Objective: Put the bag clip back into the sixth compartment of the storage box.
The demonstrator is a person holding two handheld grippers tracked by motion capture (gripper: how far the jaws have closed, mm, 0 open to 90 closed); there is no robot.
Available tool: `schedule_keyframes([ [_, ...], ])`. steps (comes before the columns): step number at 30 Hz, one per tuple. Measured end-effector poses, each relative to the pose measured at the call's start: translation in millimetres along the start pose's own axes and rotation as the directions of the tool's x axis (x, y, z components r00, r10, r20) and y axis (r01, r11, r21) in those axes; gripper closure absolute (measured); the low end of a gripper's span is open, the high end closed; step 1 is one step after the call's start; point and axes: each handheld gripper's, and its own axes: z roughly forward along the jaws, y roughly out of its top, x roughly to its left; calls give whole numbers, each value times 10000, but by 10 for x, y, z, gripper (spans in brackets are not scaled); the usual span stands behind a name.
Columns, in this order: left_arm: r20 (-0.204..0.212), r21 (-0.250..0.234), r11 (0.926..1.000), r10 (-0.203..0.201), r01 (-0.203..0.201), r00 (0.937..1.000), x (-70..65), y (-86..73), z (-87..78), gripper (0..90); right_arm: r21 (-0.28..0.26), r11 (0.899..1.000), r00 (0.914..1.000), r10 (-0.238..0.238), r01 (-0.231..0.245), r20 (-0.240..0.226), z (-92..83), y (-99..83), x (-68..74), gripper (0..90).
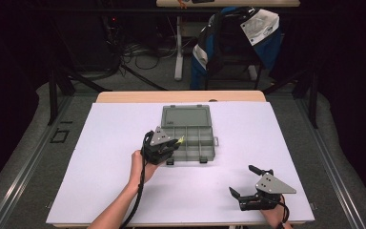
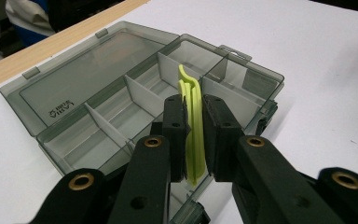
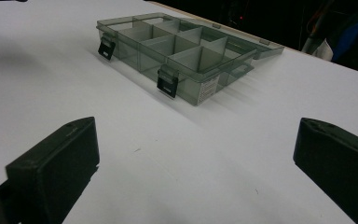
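Organiser box [image 1: 188, 136]: smoky clear plastic, lying open near the middle of the white worktop [image 1: 100, 167], lid [image 1: 186, 116] folded flat toward the far edge, two dark latches on the near wall
Compartments: split by thin dividers into several cells (exact count hard to tell)
Yellow-green strip [image 2: 193, 135]: thin, curved at its far tip, standing on edge between the pads – above the box's near side, over a cell just inside the near wall
Left claw [image 2: 194, 140]: narrow, clamped on the yellow-green strip from both sides; seen from above at the box's near left corner [image 1: 174, 143], hand behind it
Right claw [image 1: 244, 181]: wide, nothing between its pads – set near the worktop's near right corner, well apart from the box
Right claw's own view: both black pads at the frame's edges, bare white surface between, box [image 3: 182, 51] farther off
Background: chair with a blue-and-white garment beyond the worktop
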Motion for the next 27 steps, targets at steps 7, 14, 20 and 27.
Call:
schedule_keyframes([
  [7, -79, 38, 9998, -188, 188, 9998, 7, -4, 17, 802, 8, 10000, 10000, 13, -13, 2, 5, -4, -5, 0],
  [14, -109, 87, 9989, -469, 470, 9988, -3, -9, 74, 802, 91, 10000, 10000, 18, -18, 56, 14, -8, -8, 0],
  [20, -114, 165, 9984, -542, 544, 9985, -2, -12, 100, 801, 96, 10000, 10000, 20, -20, 49, 20, -7, -1, 0],
  [27, -126, 203, 9974, -690, 693, 9975, 0, -16, 132, 802, 92, 10000, 10000, 32, -33, 73, 14, -7, -3, 0],
])
